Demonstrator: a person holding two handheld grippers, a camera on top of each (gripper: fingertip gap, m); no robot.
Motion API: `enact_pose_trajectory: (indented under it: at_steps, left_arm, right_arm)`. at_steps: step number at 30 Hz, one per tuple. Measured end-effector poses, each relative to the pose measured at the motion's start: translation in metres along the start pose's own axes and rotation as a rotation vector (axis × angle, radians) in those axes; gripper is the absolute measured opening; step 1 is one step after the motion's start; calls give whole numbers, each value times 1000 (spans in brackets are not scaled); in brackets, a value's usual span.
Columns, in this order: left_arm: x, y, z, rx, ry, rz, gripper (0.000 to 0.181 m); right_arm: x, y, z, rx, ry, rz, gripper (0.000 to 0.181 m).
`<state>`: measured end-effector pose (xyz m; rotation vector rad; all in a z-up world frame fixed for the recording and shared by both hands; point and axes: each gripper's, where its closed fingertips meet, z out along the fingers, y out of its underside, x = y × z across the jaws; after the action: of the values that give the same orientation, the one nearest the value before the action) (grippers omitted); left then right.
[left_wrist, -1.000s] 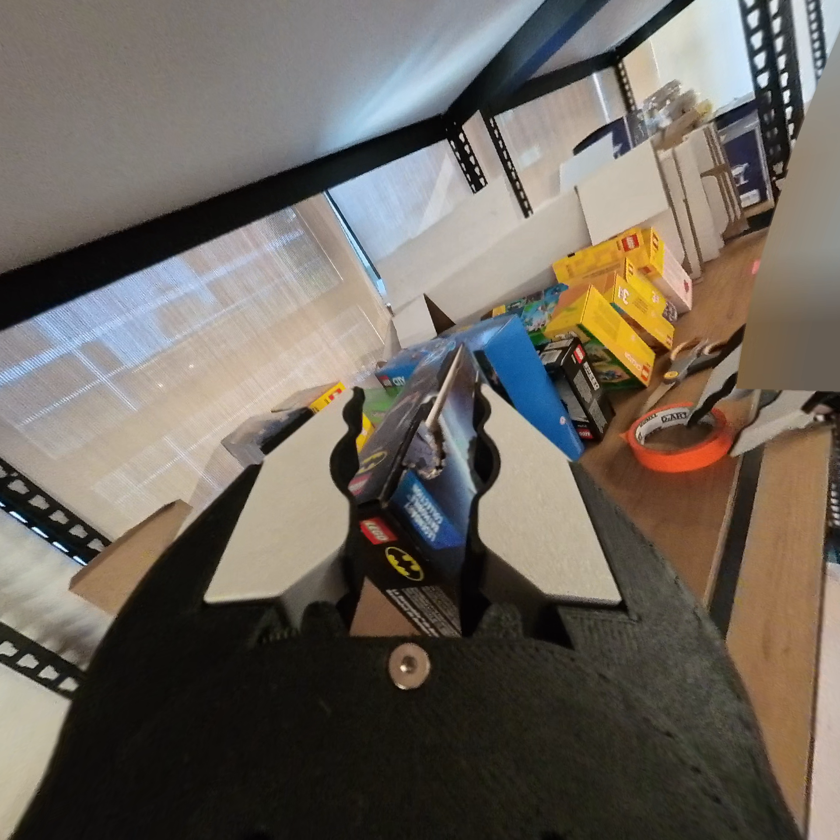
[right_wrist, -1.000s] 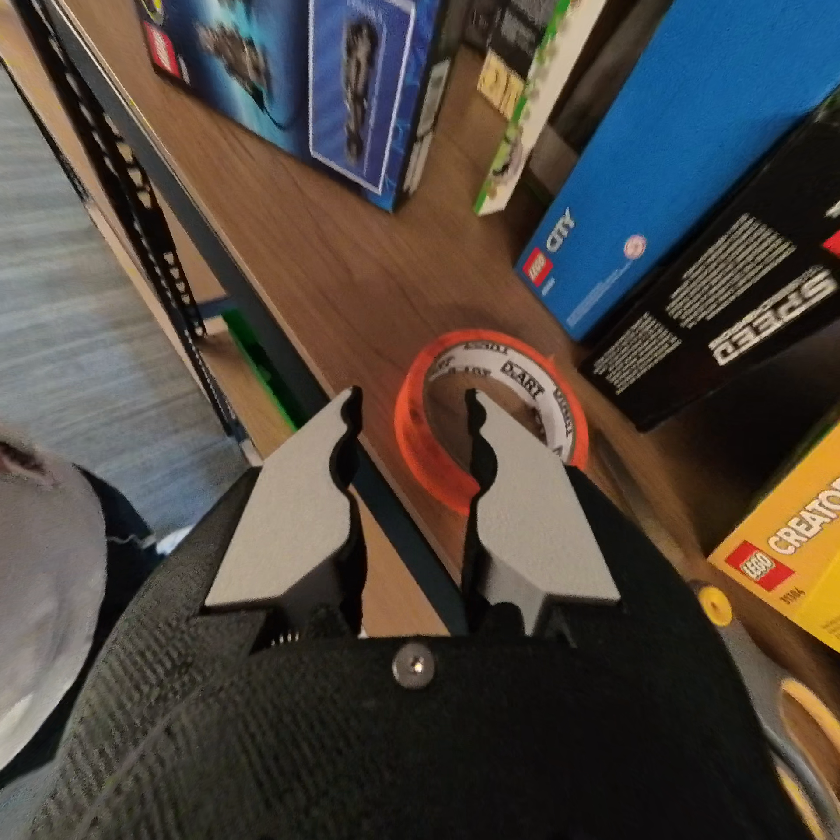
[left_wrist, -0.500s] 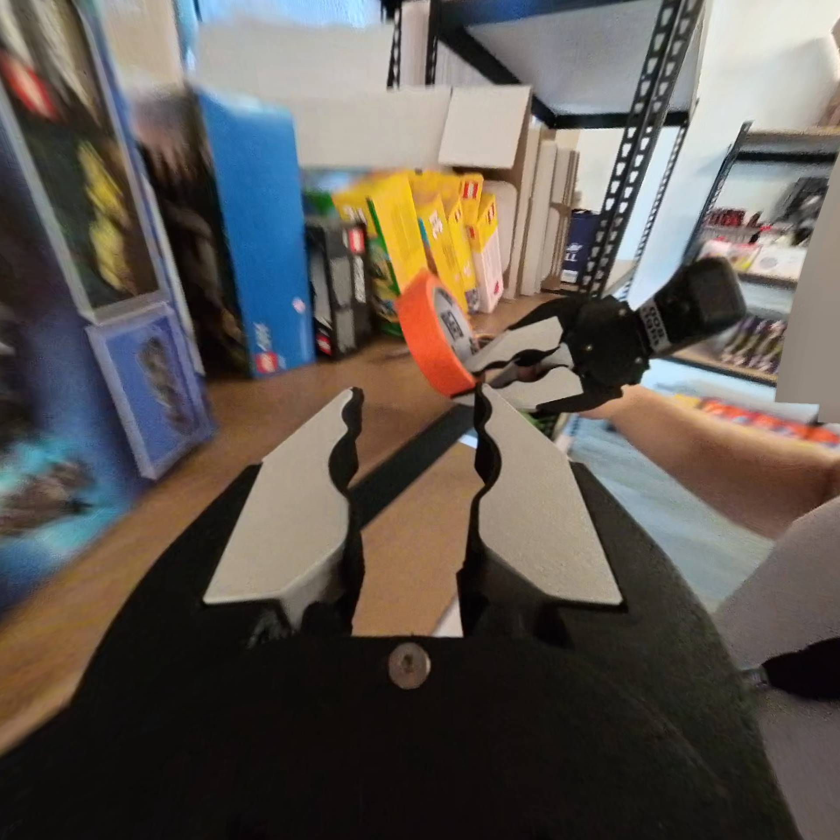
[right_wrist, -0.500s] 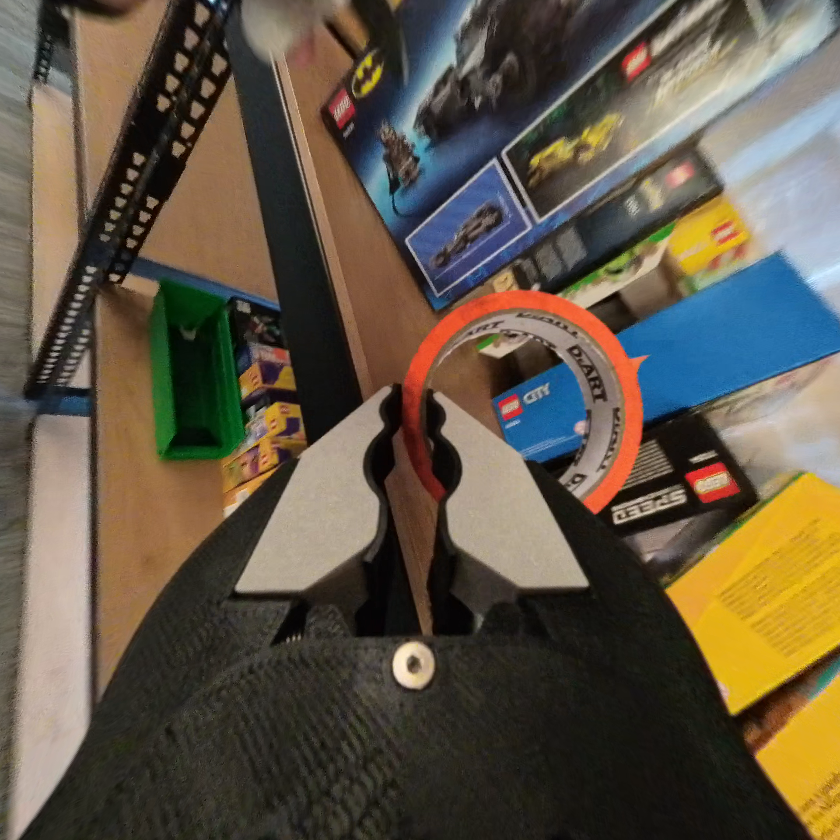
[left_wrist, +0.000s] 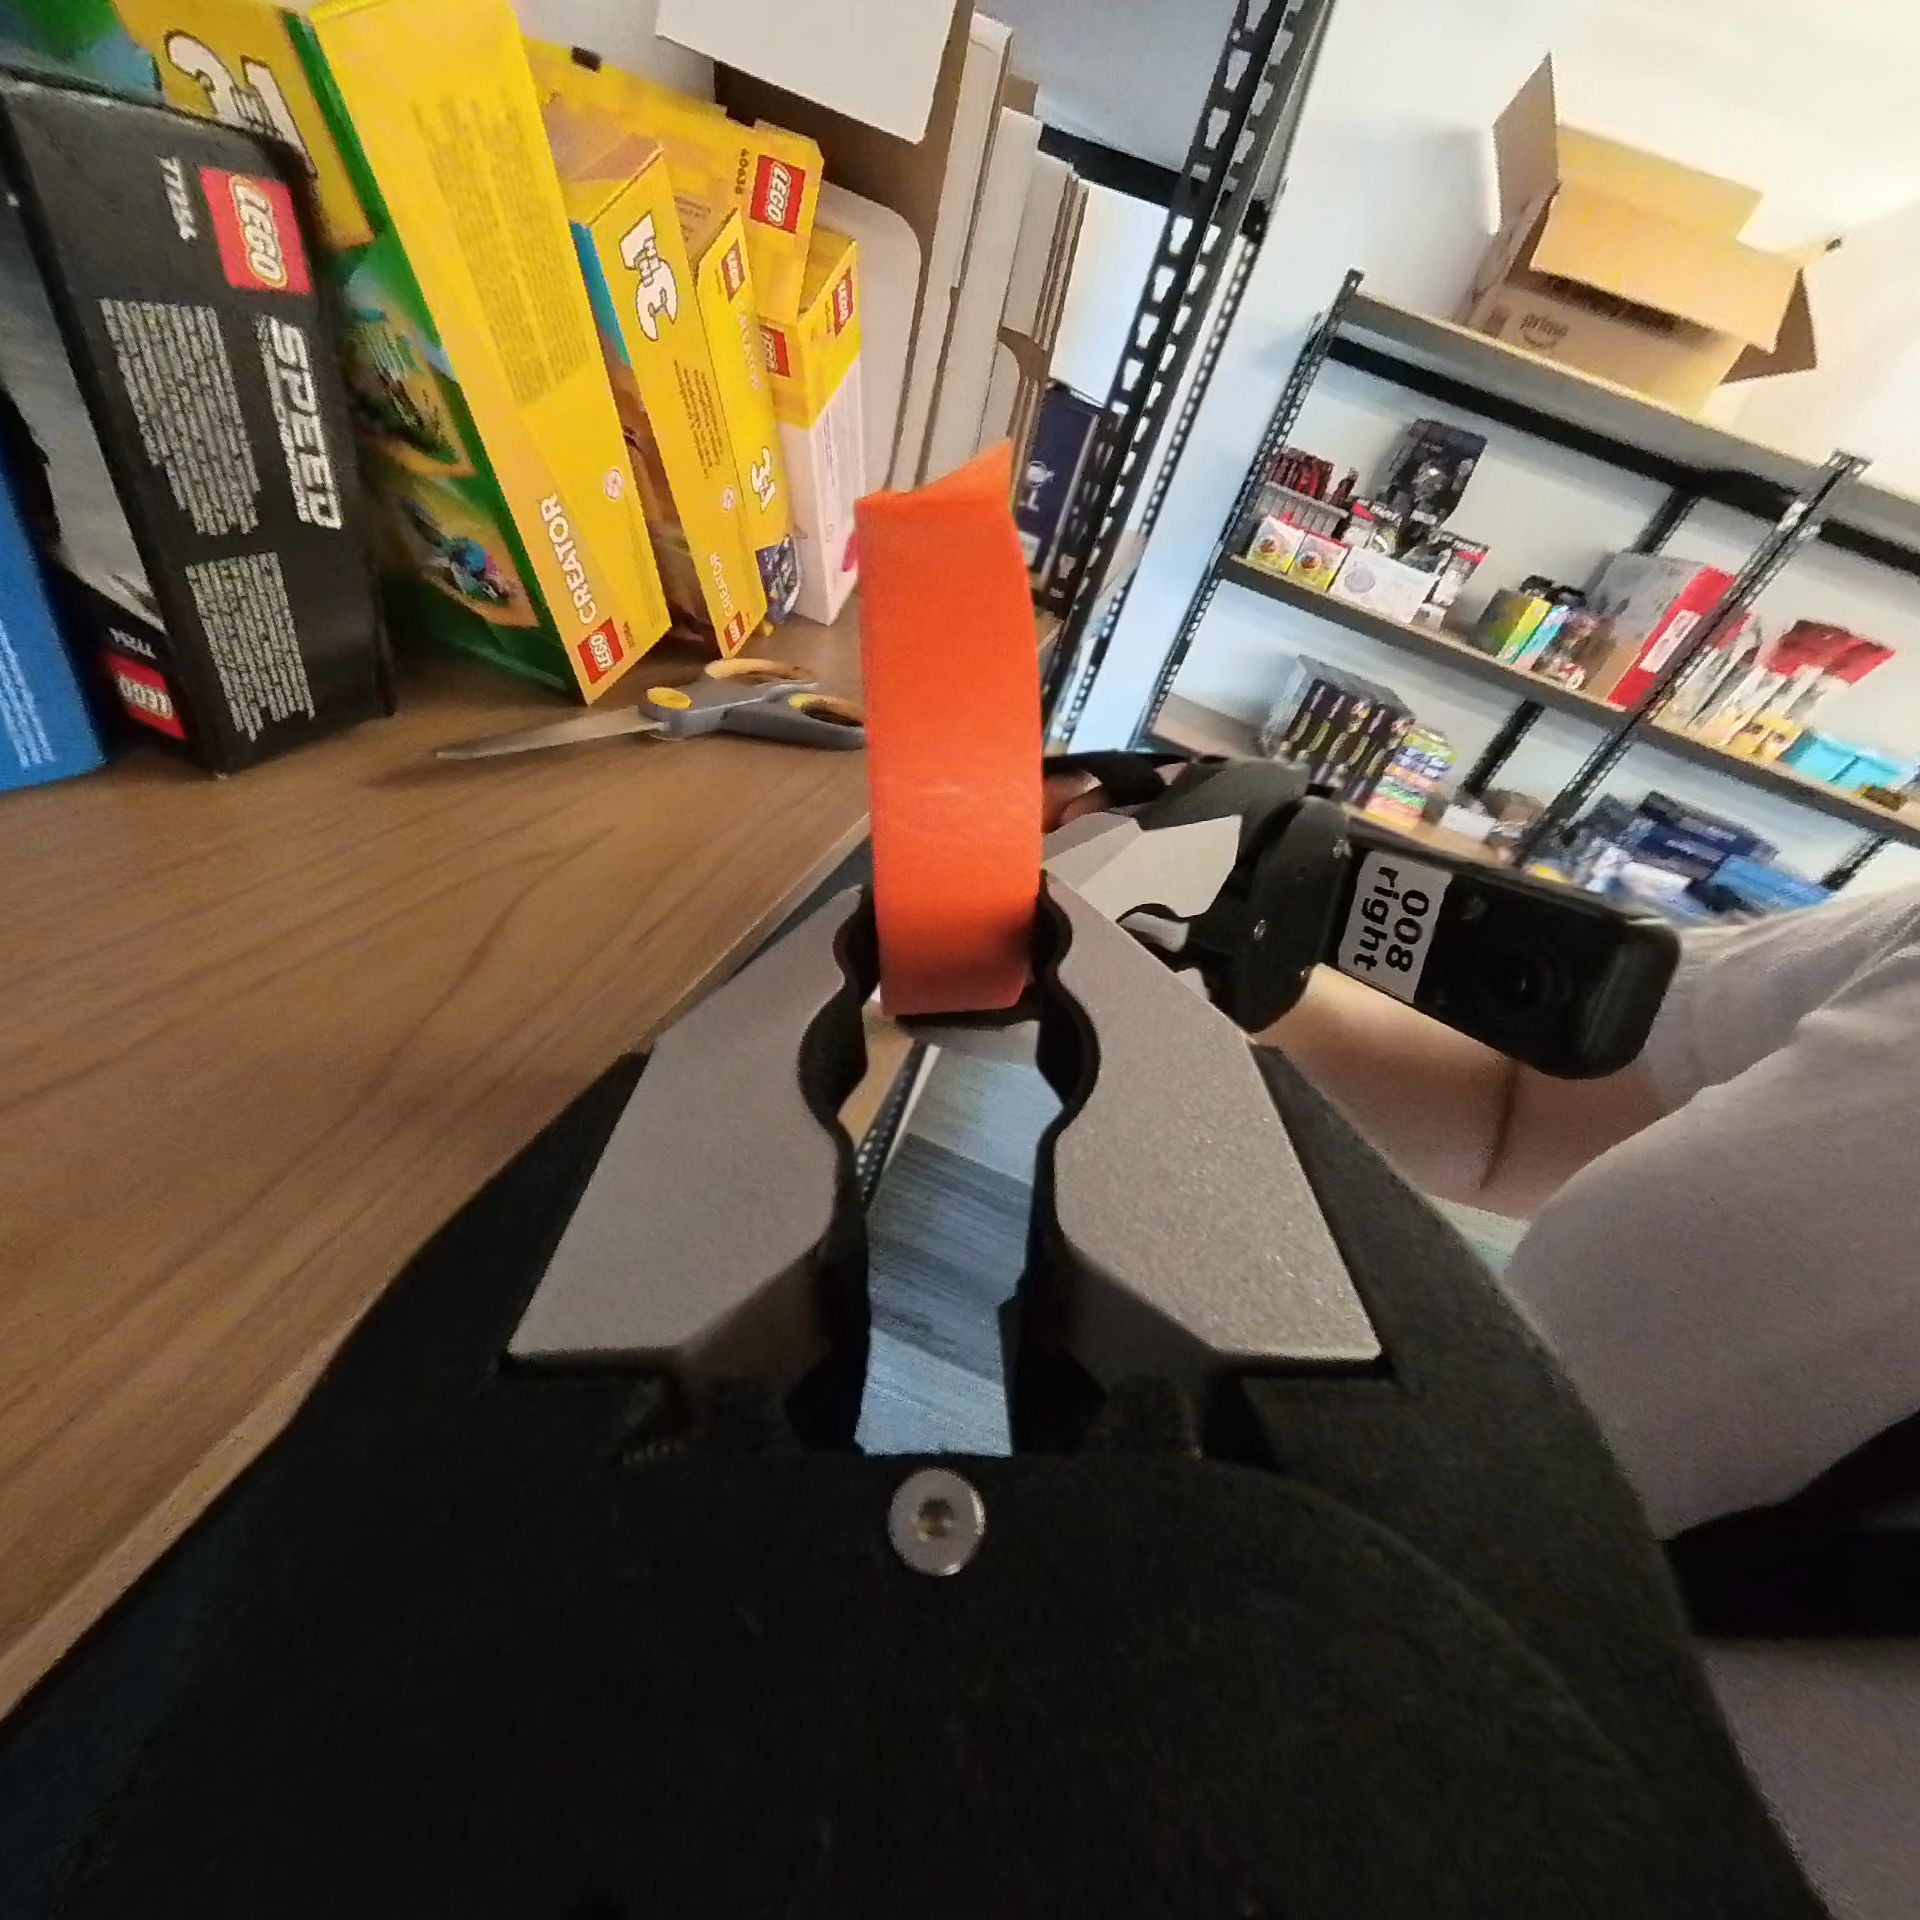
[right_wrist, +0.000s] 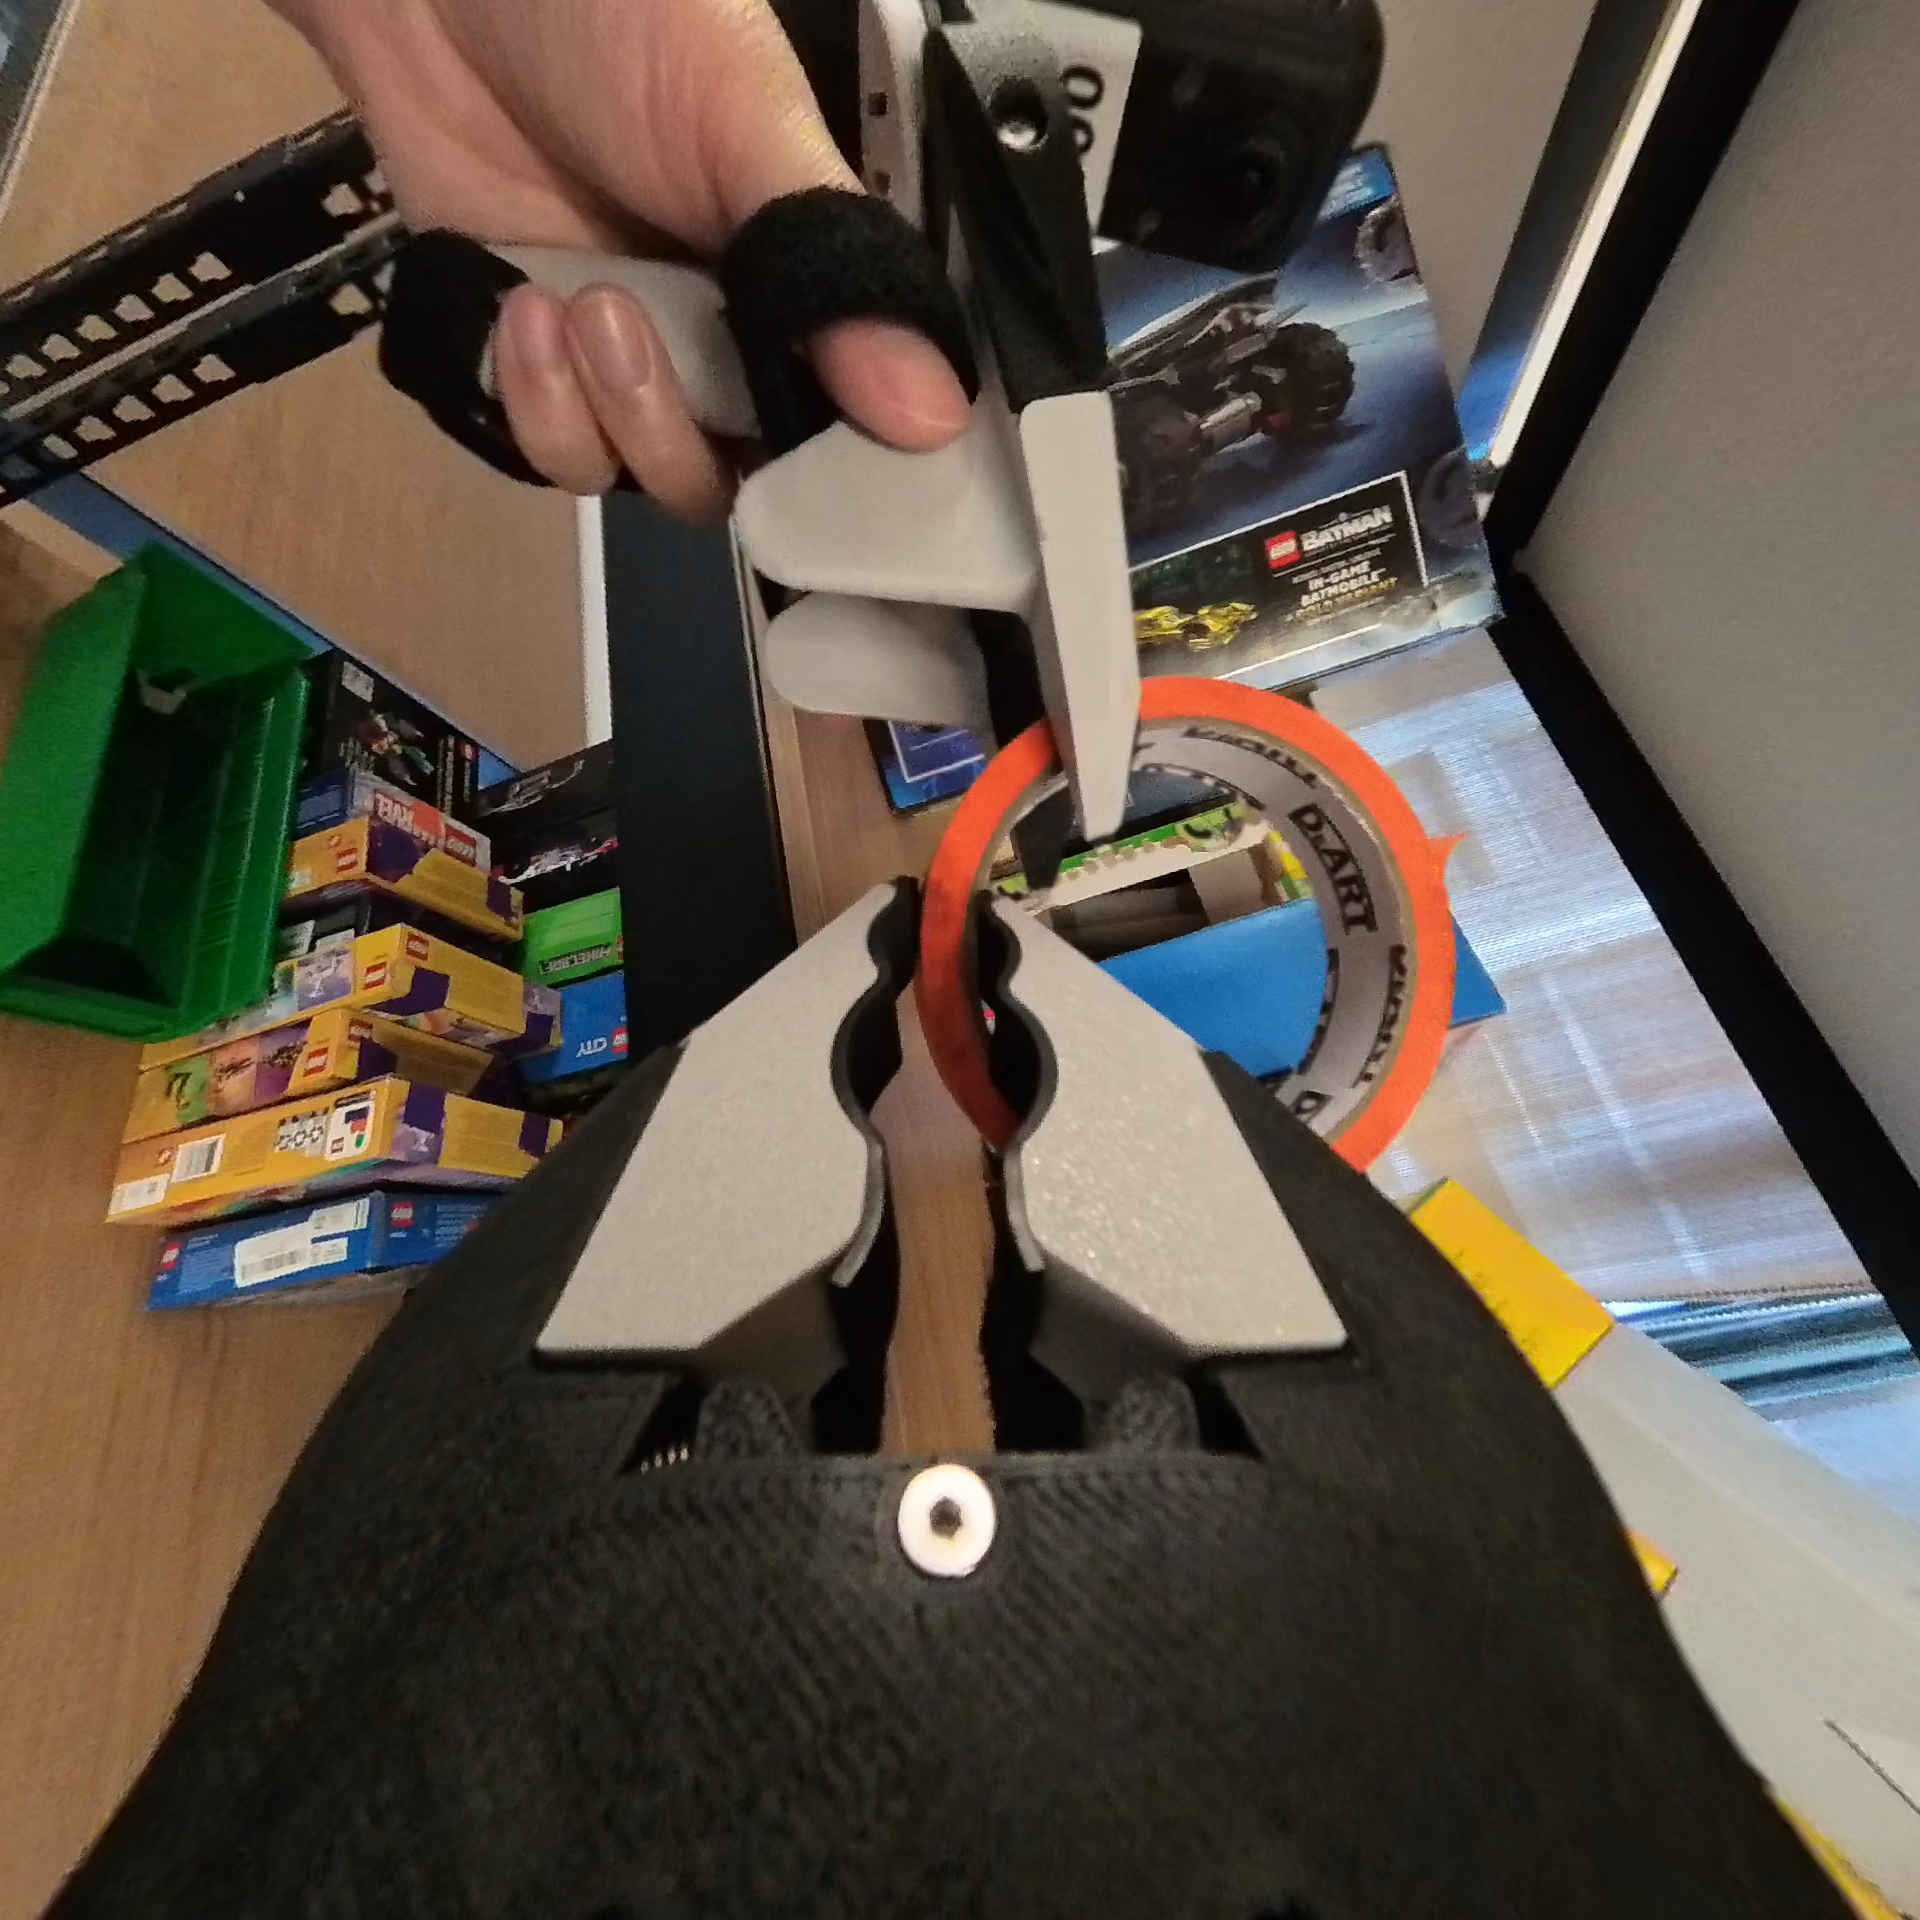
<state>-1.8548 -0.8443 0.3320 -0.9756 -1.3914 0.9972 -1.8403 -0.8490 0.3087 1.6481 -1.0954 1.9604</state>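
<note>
An orange tape roll (right_wrist: 1392, 935) is held in the air off the front edge of the wooden shelf (left_wrist: 312, 987). My right gripper (right_wrist: 951, 904) is shut on the roll's wall, one finger inside the ring and one outside. My left gripper (left_wrist: 954, 909) comes from the other side and is shut across the roll's width (left_wrist: 951, 748), seen edge-on with a loose tape end sticking up. In the right wrist view the left gripper (right_wrist: 1091, 821) reaches down onto the roll's upper rim, held by a hand (right_wrist: 623, 208). The right gripper's fingers (left_wrist: 1143, 862) show behind the roll.
Scissors (left_wrist: 727, 712) lie on the shelf beside yellow boxes (left_wrist: 488, 364) and a black box (left_wrist: 208, 416). A black rack upright (left_wrist: 1174, 364) stands at the shelf's end. A green bin (right_wrist: 135, 831) and stacked boxes (right_wrist: 332, 1039) sit on a lower shelf. A large dark box (right_wrist: 1278, 416) stands behind. Left and right tips are no more than a few centimetres apart.
My left gripper let go of a small dark box, swung round and closed on the tape roll. My right gripper closed on the roll lying on the shelf and lifted it clear.
</note>
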Motion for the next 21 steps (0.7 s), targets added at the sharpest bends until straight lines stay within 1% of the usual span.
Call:
enact_pose_trajectory:
  at_steps: [3, 5, 7, 9, 11, 12, 14, 15, 17, 19, 21]
  left_arm:
    - [2, -4, 3, 10, -5, 20, 26]
    - [3, -10, 3, 41, 19, -23, 26]
    - [2, -16, 0, 76, 54, -103, 26]
    - [-1, -21, -5, 113, 92, -183, 26]
    - [-1, -26, -11, 159, 137, -230, 26]
    - [1, -28, -12, 176, 163, -235, 26]
    - [7, -32, -6, 193, 198, -205, 26]
    - [11, -34, 0, 195, 206, -197, 26]
    - [17, -33, 19, 172, 201, -196, 26]
    - [30, -24, 41, 126, 204, -166, 26]
    - [48, -16, 66, 107, 222, -107, 26]
  right_arm:
    - [6, -3, -4, 27, 46, 52, 9]
    - [10, -7, -8, 58, 64, 91, 11]
    - [20, -8, -13, 76, 102, 159, 21]
    - [30, -9, -21, 112, 149, 279, 27]
    - [38, -7, -33, 151, 197, 417, 29]
    - [42, -7, -42, 187, 217, 520, 30]
    - [47, 3, -62, 240, 237, 811, 33]
    - [48, 8, -73, 270, 224, 955, 37]
    - [50, 14, -98, 346, 164, 1169, 38]
    - [49, 25, -123, 376, 63, 1310, 45]
    - [51, 32, -155, 452, -53, 1386, 54]
